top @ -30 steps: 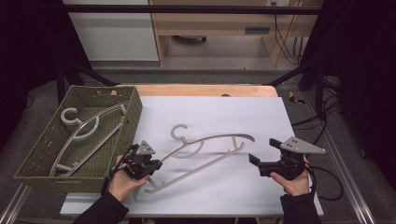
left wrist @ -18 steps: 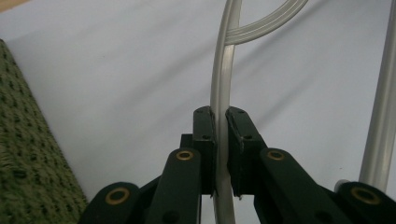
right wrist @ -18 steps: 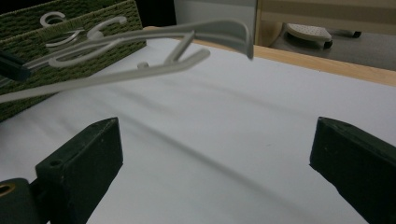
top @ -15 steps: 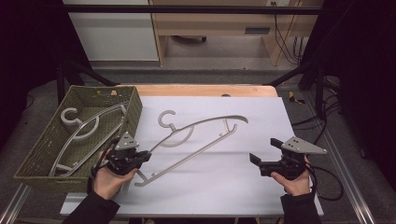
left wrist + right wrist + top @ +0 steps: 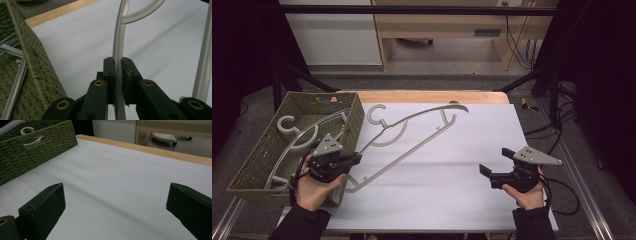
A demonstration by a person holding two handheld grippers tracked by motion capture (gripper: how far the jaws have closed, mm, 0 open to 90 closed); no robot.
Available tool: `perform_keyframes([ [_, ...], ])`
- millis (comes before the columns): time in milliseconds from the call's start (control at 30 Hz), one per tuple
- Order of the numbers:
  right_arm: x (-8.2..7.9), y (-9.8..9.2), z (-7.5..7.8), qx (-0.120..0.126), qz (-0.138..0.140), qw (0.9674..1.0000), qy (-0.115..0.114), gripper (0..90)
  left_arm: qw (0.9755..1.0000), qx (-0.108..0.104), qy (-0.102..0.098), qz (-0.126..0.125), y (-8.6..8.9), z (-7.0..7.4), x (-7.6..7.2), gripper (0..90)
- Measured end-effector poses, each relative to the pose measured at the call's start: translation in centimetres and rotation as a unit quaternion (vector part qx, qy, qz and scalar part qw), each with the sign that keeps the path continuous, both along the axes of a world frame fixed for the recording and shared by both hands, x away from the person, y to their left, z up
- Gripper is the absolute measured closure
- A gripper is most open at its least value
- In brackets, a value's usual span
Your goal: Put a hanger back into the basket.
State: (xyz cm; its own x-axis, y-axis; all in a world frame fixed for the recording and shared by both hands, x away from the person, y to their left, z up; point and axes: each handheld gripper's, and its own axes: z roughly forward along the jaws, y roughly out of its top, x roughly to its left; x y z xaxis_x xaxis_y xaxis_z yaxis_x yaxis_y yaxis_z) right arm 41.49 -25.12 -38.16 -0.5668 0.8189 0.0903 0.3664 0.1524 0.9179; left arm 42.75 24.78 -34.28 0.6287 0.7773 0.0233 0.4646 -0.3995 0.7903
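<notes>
i've got my left tongs (image 5: 354, 160) clamped on the grey hanger (image 5: 412, 132), the two black jaws pinching its thin rail near the low end; in the left gripper view the rail (image 5: 117, 62) runs straight up between the jaws with no gap on either side. the hanger is tilted, its gripped end beside the green woven basket (image 5: 247, 172) and its far arm reaching out over the white bench (image 5: 452, 200), its hook (image 5: 377, 116) near the basket's far corner. i can't tell whether the far end is touching the bench or riding just above it.

another grey hanger (image 5: 299, 131) already lies in the basket, so i judge the job to be packing hangers away, and this step to be the carry toward the basket.

my right tongs (image 5: 496, 165) hold nothing, jaws wide apart, hovering low over bare bench well away from the hanger.

next, i reckon i need to lift the hanger high enough for its whole length to clear the basket's near wall, swing it over, and line it up with the long side of the basket so it drops in beside the other one. the grip is far off centre, so the free end may sag or swing and catch the rim.
</notes>
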Motion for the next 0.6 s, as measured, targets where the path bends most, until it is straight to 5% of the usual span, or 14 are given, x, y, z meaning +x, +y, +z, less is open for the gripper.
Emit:
perform_keyframes([
  [600, 0.1, 0.0, -0.1, 0.001, 0.001, 1.0000, 0.002, 2.5, 0.9983, 0.009, -0.041, 0.042, 3.0, 2.5, 0.8, 82.5],
])
